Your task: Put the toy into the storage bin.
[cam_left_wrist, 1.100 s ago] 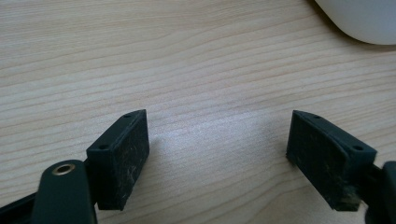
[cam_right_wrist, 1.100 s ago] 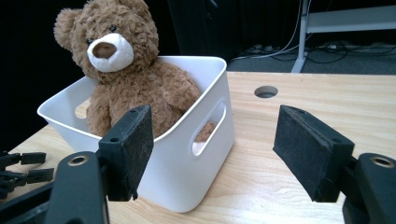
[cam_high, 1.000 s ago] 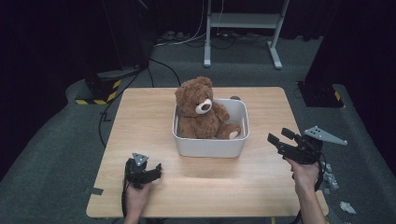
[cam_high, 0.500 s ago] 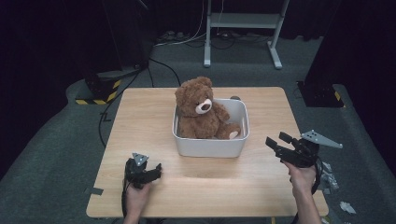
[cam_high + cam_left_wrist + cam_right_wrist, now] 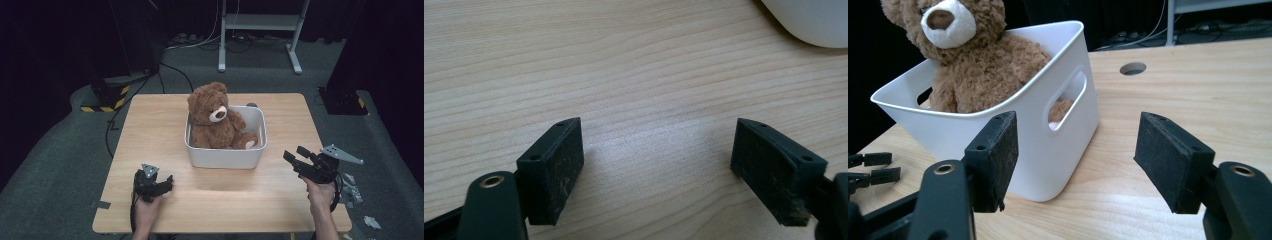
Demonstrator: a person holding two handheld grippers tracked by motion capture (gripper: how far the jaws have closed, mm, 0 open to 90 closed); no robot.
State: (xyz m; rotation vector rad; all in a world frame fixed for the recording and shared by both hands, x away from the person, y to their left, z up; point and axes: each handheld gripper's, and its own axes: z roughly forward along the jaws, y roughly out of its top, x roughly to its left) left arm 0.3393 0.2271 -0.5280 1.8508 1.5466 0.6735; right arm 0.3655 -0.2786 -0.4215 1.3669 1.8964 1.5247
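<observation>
- Right tongs [image 5: 295, 157]: you are holding them just off the counter's [image 5: 150, 125] right edge, pointing left toward the bin [image 5: 225, 157]; the jaws are standing apart and have just been closing a little, with nothing between them.
- Left tongs [image 5: 167, 182]: you are resting them low over the counter near its front edge, jaws apart over bare wood, the bin's front left corner [image 5: 809, 22] just showing ahead of them.
- Key relation: the bin is sitting at mid-counter, between both hands, ahead and to the left of the right tongs, ahead and to the right of the left tongs. In the right gripper view its right end wall, with the handle slot [image 5: 1068, 97], is facing the jaws. Neither pair is touching it; both look about equally near.
- Long axis: the bin is running left to right across the counter.
- Bin: white plastic, rounded corners, upright.
- Bear [image 5: 215, 120]: brown plush, pale muzzle, sitting upright inside the bin, head and shoulders rising above the rim, leaning toward the left side.
</observation>
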